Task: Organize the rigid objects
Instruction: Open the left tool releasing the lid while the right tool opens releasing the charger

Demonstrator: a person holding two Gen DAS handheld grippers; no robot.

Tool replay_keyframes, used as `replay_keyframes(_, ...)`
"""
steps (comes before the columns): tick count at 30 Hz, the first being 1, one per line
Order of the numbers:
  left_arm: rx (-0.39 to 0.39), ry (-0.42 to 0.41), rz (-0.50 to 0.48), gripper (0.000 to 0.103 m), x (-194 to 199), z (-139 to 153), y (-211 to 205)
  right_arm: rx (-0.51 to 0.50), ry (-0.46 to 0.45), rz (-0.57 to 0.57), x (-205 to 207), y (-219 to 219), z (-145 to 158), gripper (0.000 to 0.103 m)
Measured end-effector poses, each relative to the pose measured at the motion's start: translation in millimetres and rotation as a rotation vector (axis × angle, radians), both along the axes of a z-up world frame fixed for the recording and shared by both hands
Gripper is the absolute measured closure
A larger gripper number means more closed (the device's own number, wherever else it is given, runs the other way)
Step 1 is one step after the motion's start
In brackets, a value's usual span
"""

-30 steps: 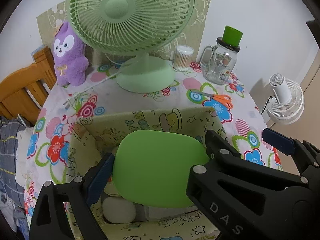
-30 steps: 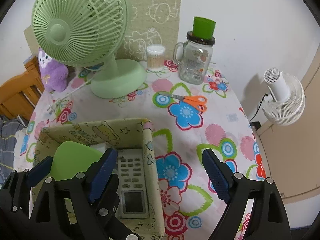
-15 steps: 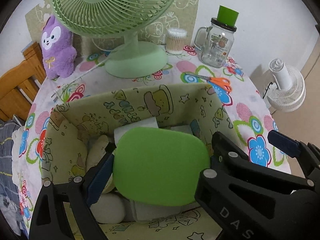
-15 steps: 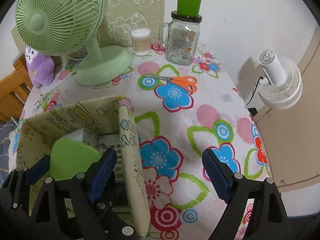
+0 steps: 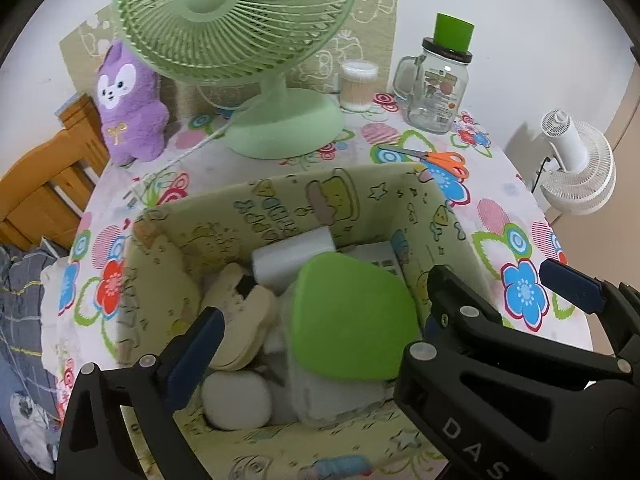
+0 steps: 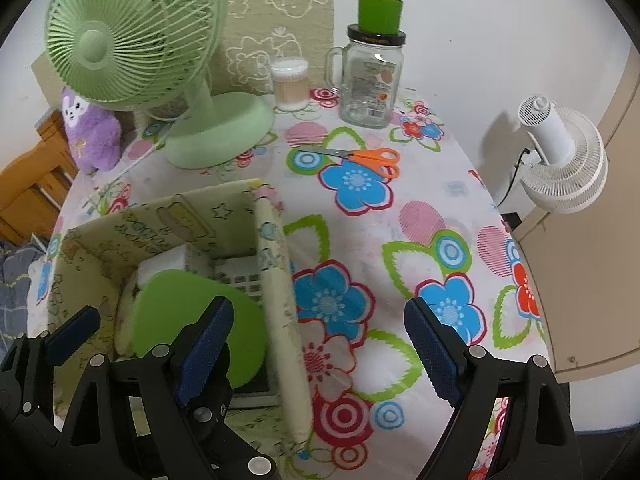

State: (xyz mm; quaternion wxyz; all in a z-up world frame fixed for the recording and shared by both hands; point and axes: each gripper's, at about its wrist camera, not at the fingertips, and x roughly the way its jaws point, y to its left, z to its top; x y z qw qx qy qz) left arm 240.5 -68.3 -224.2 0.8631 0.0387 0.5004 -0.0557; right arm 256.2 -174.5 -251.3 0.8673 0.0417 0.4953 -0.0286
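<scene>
A fabric storage box [image 5: 320,200] printed with cartoons stands on the flowered tablecloth. In it lie a green rounded lid [image 5: 352,316], a white roll [image 5: 292,256], a remote [image 5: 380,258], beige wooden pieces [image 5: 240,320] and a white round object [image 5: 236,400]. My left gripper [image 5: 316,336] hovers over the box with its jaws opening. The green lid lies between them, with a gap to the left pad. My right gripper [image 6: 318,352] is open astride the box's right wall [image 6: 276,280], gripping nothing. Its black frame hides the left gripper's right finger.
Orange-handled scissors [image 6: 360,158] lie on the cloth behind the box. Further back stand a green desk fan [image 5: 240,20], a cotton-swab pot [image 5: 358,84], a glass jar with a green cap [image 5: 438,88] and a purple plush [image 5: 128,108]. A white fan [image 5: 576,168] stands off the table's right edge.
The green lid has left the left gripper's pads and dropped lower into the box, shifted right. The left jaws have widened. The right gripper's opening is unchanged.
</scene>
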Motion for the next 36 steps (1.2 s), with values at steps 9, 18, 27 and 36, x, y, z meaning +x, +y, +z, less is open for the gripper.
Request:
replay_keyframes(9, 0.002, -0.016, 0.04, 0.002, -19, 18, 22, 0.012, -0.03, 0.052, -15, 21, 18, 0.013)
replay_keyframes(18, -0.021, -0.044, 0.083, 0.002, -39, 42, 36, 0.027, -0.07, 0.079, -32, 29, 43, 0.014)
replay_keyframes(27, -0.045, -0.079, 0.109, 0.002, -62, 66, 44, 0.02, -0.107, 0.087, -55, 27, 67, 0.014)
replay_keyframes(36, -0.047, -0.114, 0.125, 0.002, -85, 92, 45, 0.032, -0.147, 0.107, -78, 25, 94, 0.014)
